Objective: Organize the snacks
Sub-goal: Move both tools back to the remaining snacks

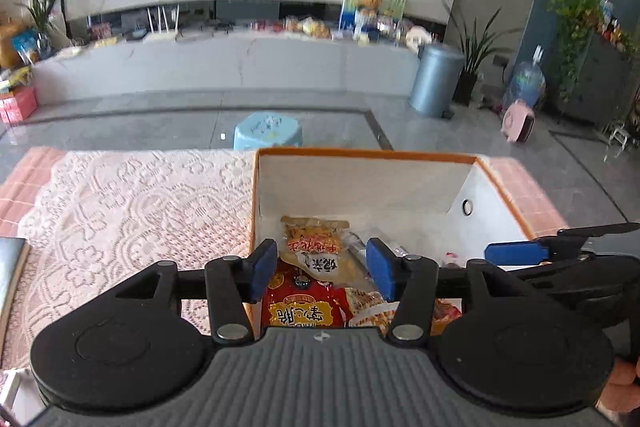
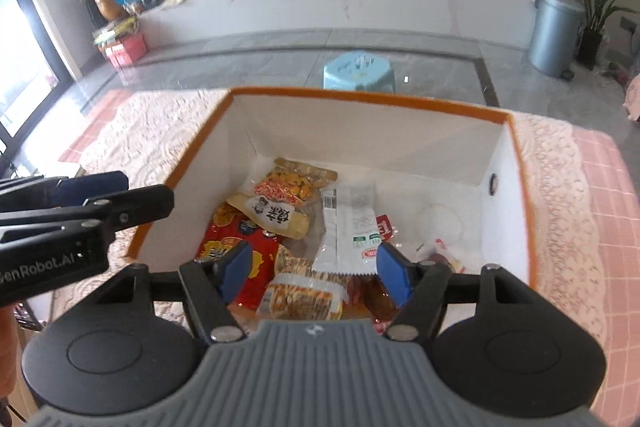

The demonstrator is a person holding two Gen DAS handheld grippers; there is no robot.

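Your table wears a lace cloth [image 1: 120, 211] over pink check, and beyond it lie grey floor tiles, a blue stool [image 2: 359, 71] at twelve o'clock, a long white counter [image 1: 240, 63] and a bin [image 2: 556, 33] at two o'clock. The box [image 2: 360, 131], orange-rimmed and white inside, holds the snacks [image 2: 280, 211] heaped on its floor. Your left gripper [image 1: 320, 269] hangs over the box's left part, jaws spread with nothing between them. Your right gripper [image 2: 316, 269] hangs over the pile, jaws likewise apart and, as far as the blur allows, touching no packet.
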